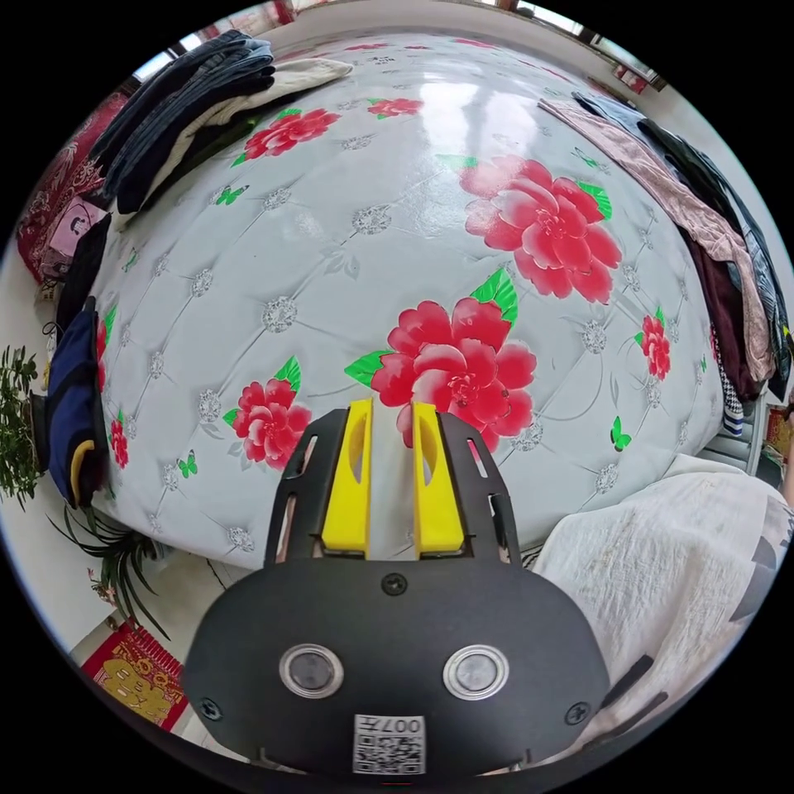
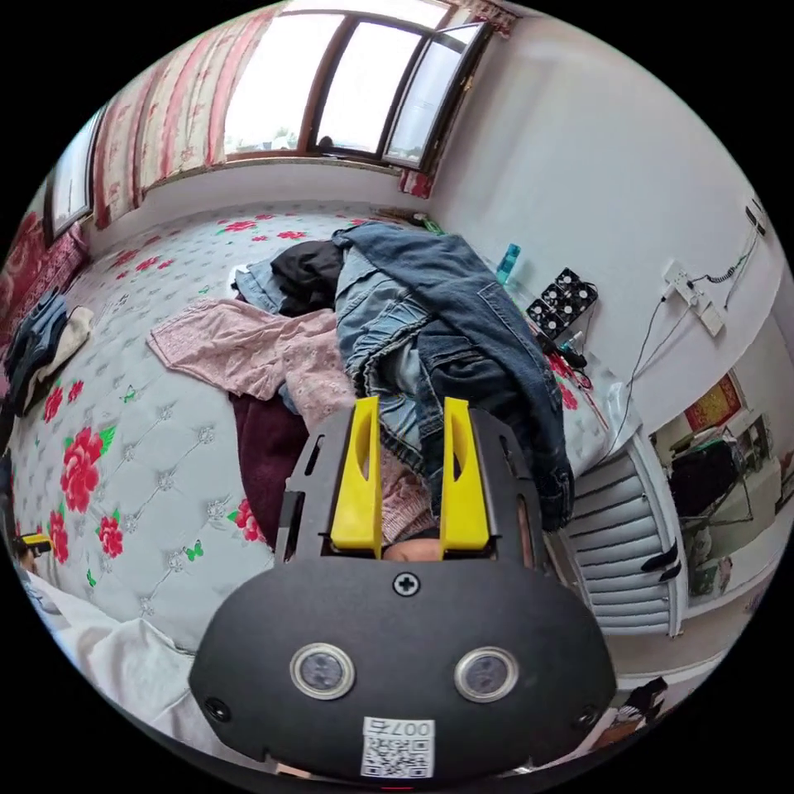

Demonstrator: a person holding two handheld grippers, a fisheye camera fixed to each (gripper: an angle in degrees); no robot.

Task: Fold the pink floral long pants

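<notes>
Floral mattress (image 1: 331,248) bare mid-surface; pink floral pants (image 2: 248,347) in edge pile; both hand-held grippers (image 1: 390,413) (image 2: 411,413) spread, empty.

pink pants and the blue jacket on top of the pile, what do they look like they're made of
Pink pants: probably a thin, soft woven or knit cloth, matte; it lies limp in fine wrinkles, with a small pale pattern on it. Blue jacket: looks like denim, a heavier matte cotton, judging by the faded blue wash, raised seams and stiff folds. Neither can be told for certain by sight.
</notes>
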